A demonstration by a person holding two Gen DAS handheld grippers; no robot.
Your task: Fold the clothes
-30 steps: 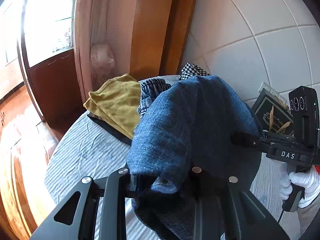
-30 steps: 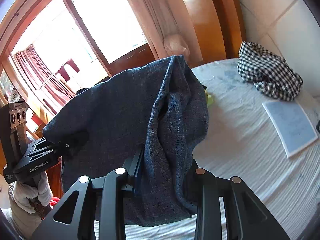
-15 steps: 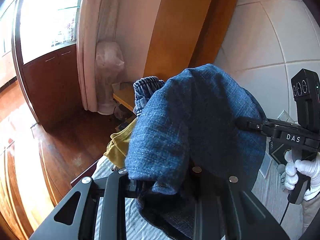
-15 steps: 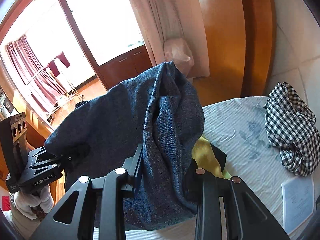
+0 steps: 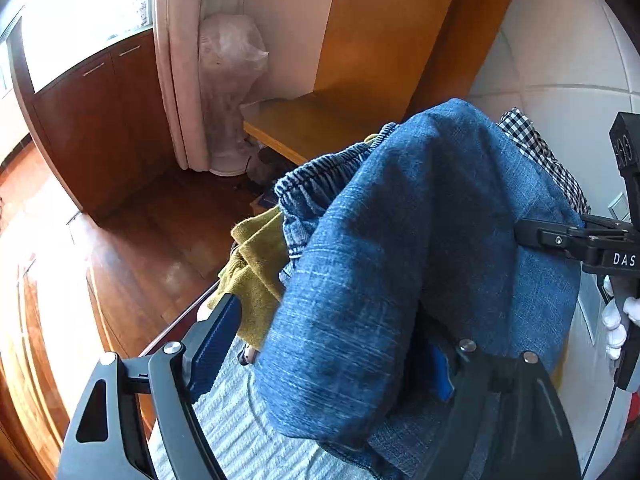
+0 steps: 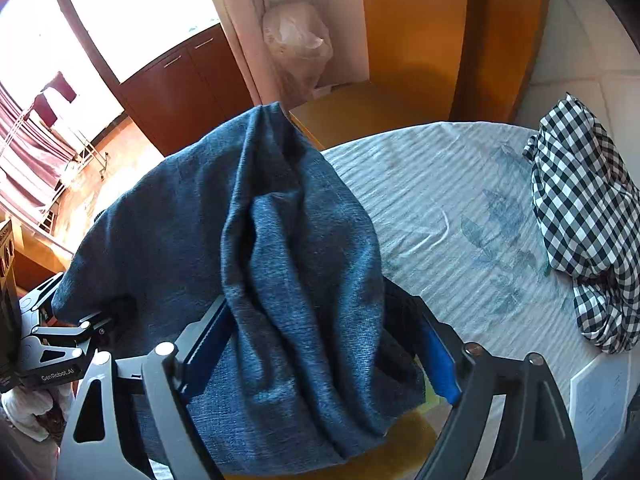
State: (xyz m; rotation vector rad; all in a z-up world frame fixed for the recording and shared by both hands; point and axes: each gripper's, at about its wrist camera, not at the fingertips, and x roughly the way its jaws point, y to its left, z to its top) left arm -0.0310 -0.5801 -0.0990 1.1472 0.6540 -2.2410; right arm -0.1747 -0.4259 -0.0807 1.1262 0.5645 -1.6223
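Both grippers, left [image 5: 320, 360] and right [image 6: 320, 364], are standing with jaws spread, denim garment [image 6: 256, 264] draping loose between their fingers. Beyond it, yellow cloth [image 5: 256, 276] is waiting; I'd be lowering both together, keeping edges level.

Open striped bedsheet [image 6: 436, 200] between denim garment [image 6: 280, 280] and checkered cloth [image 6: 580, 240]; passable there. Paper sheet [image 6: 596, 404] lying near the checkered cloth, narrowing that edge. Mustard garment [image 5: 256, 276] heaped beside the denim at the bed's edge. Denim draped across both sets of fingers, blocking forward view.
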